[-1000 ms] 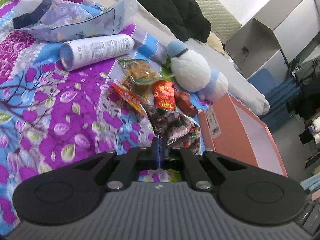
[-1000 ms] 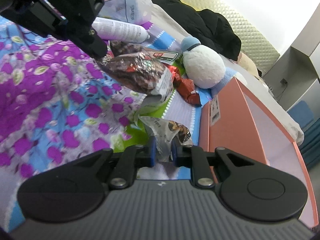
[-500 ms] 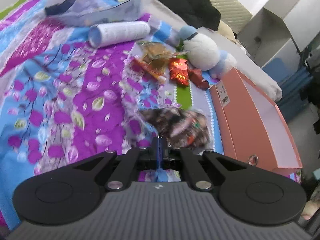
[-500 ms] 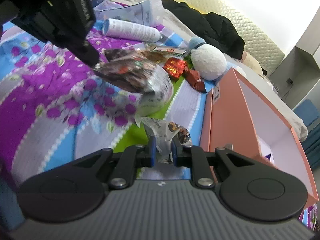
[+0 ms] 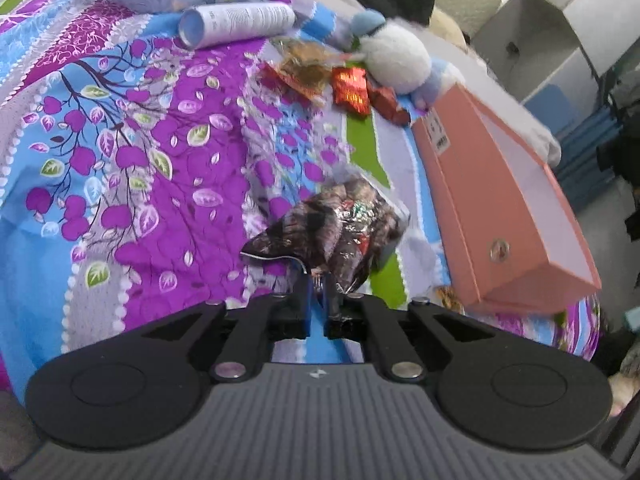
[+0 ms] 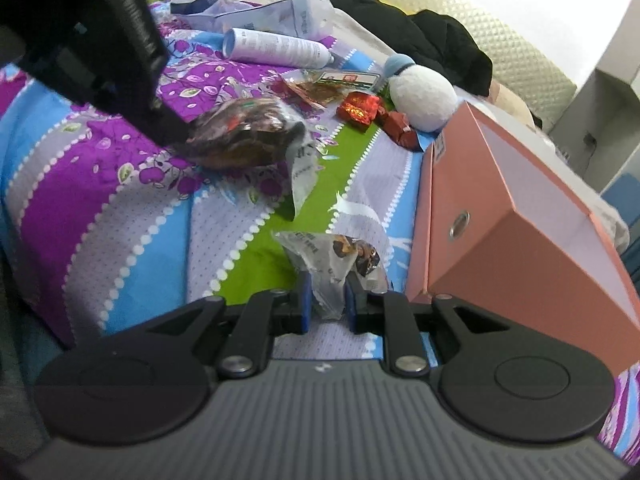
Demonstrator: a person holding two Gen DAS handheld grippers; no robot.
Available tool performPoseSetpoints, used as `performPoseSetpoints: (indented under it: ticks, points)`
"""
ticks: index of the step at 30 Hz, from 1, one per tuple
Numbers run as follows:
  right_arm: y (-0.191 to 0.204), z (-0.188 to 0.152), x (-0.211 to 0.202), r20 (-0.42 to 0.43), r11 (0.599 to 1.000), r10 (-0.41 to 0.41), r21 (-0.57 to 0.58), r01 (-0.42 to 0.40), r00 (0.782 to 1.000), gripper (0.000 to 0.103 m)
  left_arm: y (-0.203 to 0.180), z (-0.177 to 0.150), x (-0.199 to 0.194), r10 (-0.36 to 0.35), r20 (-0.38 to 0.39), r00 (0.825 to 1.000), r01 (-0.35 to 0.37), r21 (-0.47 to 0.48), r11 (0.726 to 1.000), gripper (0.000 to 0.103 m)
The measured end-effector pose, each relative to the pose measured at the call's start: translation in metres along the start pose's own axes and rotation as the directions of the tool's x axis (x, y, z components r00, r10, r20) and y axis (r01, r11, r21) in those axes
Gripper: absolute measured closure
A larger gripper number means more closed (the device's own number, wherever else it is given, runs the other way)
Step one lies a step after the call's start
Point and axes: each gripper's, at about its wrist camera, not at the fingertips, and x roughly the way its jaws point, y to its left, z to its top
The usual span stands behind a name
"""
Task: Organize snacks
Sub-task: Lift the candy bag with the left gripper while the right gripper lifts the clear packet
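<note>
a dark bag is pinched at its edge by the left fingers, above the bed; a clear bag is clamped in the right fingers, near the box; both look light, soft and crinkly, so the sealed edges are best held.

bedspread left: open | orange box blocks right (interior seemingly free)

Both views look forward along their own fingers, low and close over the floral bedspread, facing the far headboard end. The left wrist view sits higher, tilted down, with the orange box on its right side. The right wrist view sits nearer that box and sees the left gripper enter from upper left. Both share the white plush toy and white tube.
</note>
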Motion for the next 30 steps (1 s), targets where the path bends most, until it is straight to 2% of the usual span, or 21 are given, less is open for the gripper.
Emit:
performPoseSetpoints:
  ticks: [1, 2, 3, 4, 5, 6, 7, 9, 11, 14, 18, 21, 26, 30]
  points:
    - [-0.002, -0.001, -0.002, 0.005, 1.000, 0.011, 0.022, -0.011, 1.000, 0.074, 0.000, -0.001, -0.001, -0.005, -0.009, 1.000, 0.005, 0.011, 1.000, 0.095]
    - [-0.005, -0.001, -0.005, 0.015, 0.998, 0.022, 0.053, -0.023, 1.000, 0.069, 0.000, -0.002, -0.002, -0.011, -0.016, 1.000, 0.011, 0.024, 1.000, 0.088]
    - [-0.008, -0.002, -0.007, 0.022, 0.996, 0.031, 0.079, -0.033, 0.999, 0.067, -0.001, -0.002, -0.004, -0.016, -0.024, 1.000, 0.017, 0.040, 0.999, 0.075]
    - [-0.010, -0.002, -0.009, 0.027, 0.994, 0.041, 0.098, -0.044, 0.999, 0.065, -0.002, -0.002, -0.006, -0.013, -0.032, 0.999, 0.015, 0.061, 0.998, 0.066]
    - [-0.013, -0.002, -0.011, 0.034, 0.990, 0.058, 0.125, -0.062, 0.998, 0.065, -0.004, -0.002, -0.008, -0.002, -0.032, 0.999, 0.004, 0.084, 0.996, 0.049]
    - [-0.015, -0.003, -0.012, 0.039, 0.986, 0.071, 0.150, -0.076, 0.997, 0.065, -0.007, -0.003, -0.010, 0.021, -0.025, 0.999, -0.018, 0.114, 0.993, 0.040]
    - [-0.018, -0.003, -0.012, 0.043, 0.979, 0.082, 0.182, -0.088, 0.996, 0.063, -0.009, -0.003, -0.012, 0.027, -0.018, 0.999, -0.024, 0.140, 0.990, 0.039]
    - [-0.025, -0.004, -0.014, 0.054, 0.965, 0.087, 0.244, -0.098, 0.995, 0.053, -0.014, -0.001, -0.015, 0.007, -0.012, 1.000, -0.005, 0.194, 0.981, 0.034]
    - [-0.031, -0.005, -0.015, 0.069, 0.952, 0.083, 0.288, -0.099, 0.994, 0.037, -0.020, 0.003, -0.017, 0.005, -0.006, 1.000, -0.004, 0.250, 0.968, 0.028]
    - [-0.039, -0.005, -0.017, 0.094, 0.933, 0.070, 0.347, -0.098, 0.993, 0.028, -0.028, 0.010, -0.016, 0.000, 0.030, 1.000, -0.010, 0.331, 0.943, 0.024]
    - [-0.051, -0.010, -0.009, 0.090, 0.887, 0.041, 0.454, -0.078, 0.995, 0.026, -0.035, 0.023, -0.007, -0.015, 0.038, 0.999, -0.001, 0.391, 0.920, 0.024]
    - [-0.060, -0.013, 0.002, 0.075, 0.842, 0.069, 0.530, -0.098, 0.995, 0.026, -0.038, 0.032, 0.004, -0.024, 0.034, 0.999, 0.006, 0.442, 0.897, 0.024]
    - [-0.066, -0.015, 0.021, 0.048, 0.797, 0.108, 0.593, -0.115, 0.993, 0.026, -0.040, 0.044, 0.024, -0.015, 0.029, 0.999, -0.001, 0.507, 0.862, 0.024]
    - [-0.067, -0.017, 0.036, 0.024, 0.763, 0.149, 0.634, -0.131, 0.988, 0.026, -0.041, 0.050, 0.041, -0.010, -0.008, 1.000, 0.013, 0.541, 0.841, 0.024]
